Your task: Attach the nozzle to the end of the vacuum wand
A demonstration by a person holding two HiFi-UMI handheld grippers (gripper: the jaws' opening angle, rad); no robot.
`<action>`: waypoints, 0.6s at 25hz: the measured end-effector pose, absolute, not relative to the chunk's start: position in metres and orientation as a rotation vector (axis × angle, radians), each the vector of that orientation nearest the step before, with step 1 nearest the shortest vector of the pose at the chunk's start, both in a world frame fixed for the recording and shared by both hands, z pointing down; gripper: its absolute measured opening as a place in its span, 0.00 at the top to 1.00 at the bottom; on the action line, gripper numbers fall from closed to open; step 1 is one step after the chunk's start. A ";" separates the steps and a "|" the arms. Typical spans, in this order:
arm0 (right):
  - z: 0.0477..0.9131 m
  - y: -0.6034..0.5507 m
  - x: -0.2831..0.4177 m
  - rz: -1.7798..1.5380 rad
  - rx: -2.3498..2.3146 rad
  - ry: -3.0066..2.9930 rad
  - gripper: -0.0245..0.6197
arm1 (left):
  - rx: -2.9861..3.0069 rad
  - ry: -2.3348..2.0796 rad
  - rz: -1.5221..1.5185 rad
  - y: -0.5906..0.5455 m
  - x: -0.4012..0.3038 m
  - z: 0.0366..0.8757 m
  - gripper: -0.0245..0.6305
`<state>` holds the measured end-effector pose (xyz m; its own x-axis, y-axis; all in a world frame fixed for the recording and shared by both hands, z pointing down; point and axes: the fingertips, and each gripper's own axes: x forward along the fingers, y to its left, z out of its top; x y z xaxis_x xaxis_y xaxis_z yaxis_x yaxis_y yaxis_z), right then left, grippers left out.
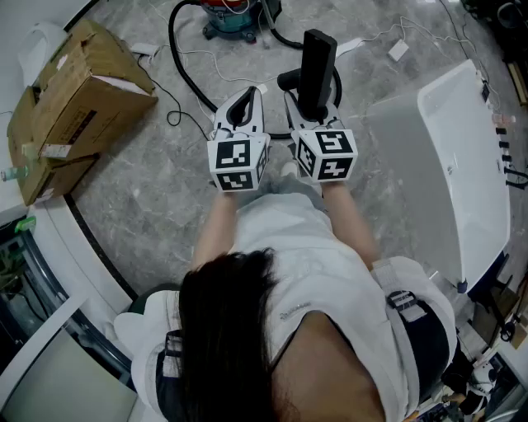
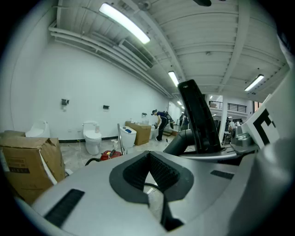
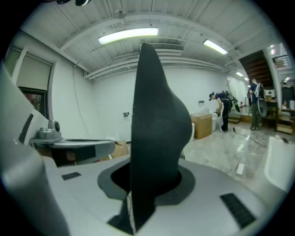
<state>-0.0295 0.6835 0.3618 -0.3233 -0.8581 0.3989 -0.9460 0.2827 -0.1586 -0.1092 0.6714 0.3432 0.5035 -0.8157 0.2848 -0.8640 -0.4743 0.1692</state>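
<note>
Jaws of right gripper (image 1: 311, 105) clamped on upright nozzle (image 1: 318, 66), left gripper (image 1: 245, 100) jaws clenched empty alongside

- Two grippers were in view: the left gripper (image 1: 245, 103) and the right gripper (image 1: 311, 105).
- Two marker cubes (image 1: 238, 163) showed, one on each gripper.
- One nozzle (image 1: 317, 66), black.
- One vacuum cleaner (image 1: 235, 16), red.
- One hose (image 1: 172, 37), black.
- Two cardboard boxes stood in the left gripper view: a near box (image 2: 27, 161) and a far box (image 2: 142, 133).
- Three strip lights (image 2: 124, 22) ran along the ceiling in that same view.
</note>
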 end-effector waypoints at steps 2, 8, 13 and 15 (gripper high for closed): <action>0.365 0.683 -0.031 0.543 1.674 -2.308 0.80 | 2.455 -1.418 0.242 0.670 -0.113 0.346 0.96; 0.365 0.675 -0.041 0.581 1.700 -2.330 0.80 | 2.431 -1.413 0.229 0.659 -0.128 0.352 0.96; 0.363 0.665 -0.058 0.546 1.692 -2.322 0.80 | 2.436 -1.388 0.219 0.647 -0.143 0.353 0.96; 0.363 0.658 -0.066 0.542 1.695 -2.323 0.80 | 2.446 -1.374 0.215 0.639 -0.151 0.353 0.96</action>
<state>-0.0659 0.6581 0.3627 -0.3133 -0.8695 0.3819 -0.9487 0.2685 -0.1671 -0.1506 0.6389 0.3534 0.5245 -0.8018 0.2864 -0.8510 -0.4826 0.2071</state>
